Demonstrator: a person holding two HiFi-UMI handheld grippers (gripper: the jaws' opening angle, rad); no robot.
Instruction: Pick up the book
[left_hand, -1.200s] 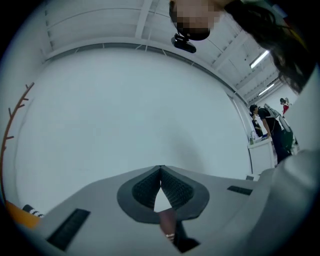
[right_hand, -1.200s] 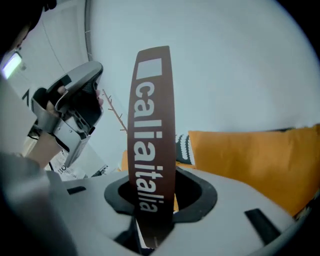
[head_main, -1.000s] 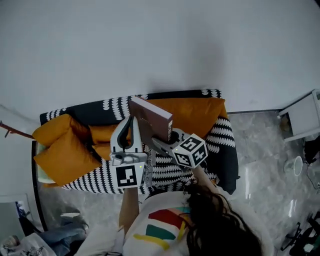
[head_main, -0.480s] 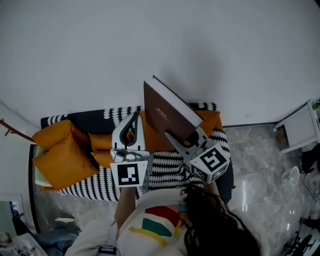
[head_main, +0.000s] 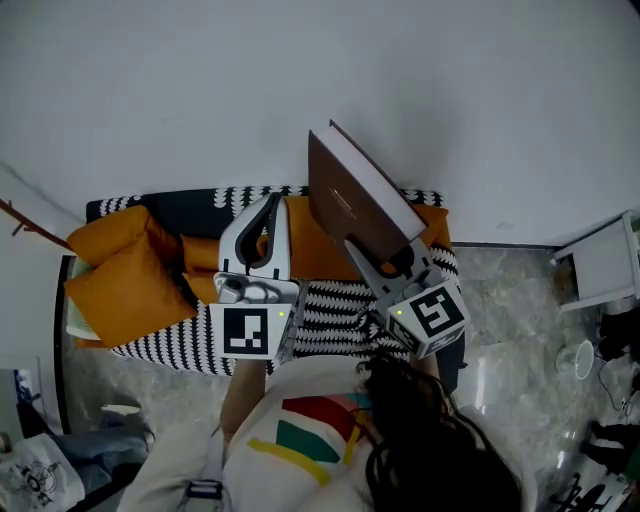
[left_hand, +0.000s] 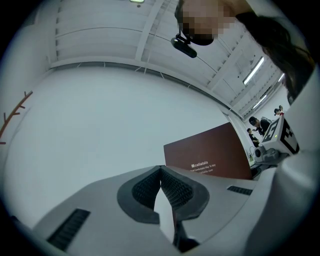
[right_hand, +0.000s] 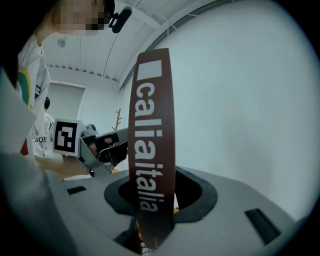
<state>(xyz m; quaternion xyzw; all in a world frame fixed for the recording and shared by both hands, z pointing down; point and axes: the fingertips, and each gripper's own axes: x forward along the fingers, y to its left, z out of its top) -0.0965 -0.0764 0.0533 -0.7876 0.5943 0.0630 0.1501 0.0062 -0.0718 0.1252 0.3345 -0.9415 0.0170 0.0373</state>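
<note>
The sofa, draped in a black-and-white throw with orange cushions, lies below. Raised above it, against the white wall, the brown book stands on edge. The right gripper pinches the book's lower end between half-spread fingers. Just beside it, the left gripper has its fingertips pressed together, empty.

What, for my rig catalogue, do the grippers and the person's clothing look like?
The left gripper and right gripper are pale grey with dark ribbed pads; each bears a white cube with black square markers. The person wears a white shirt with red, green and yellow stripes.
</note>
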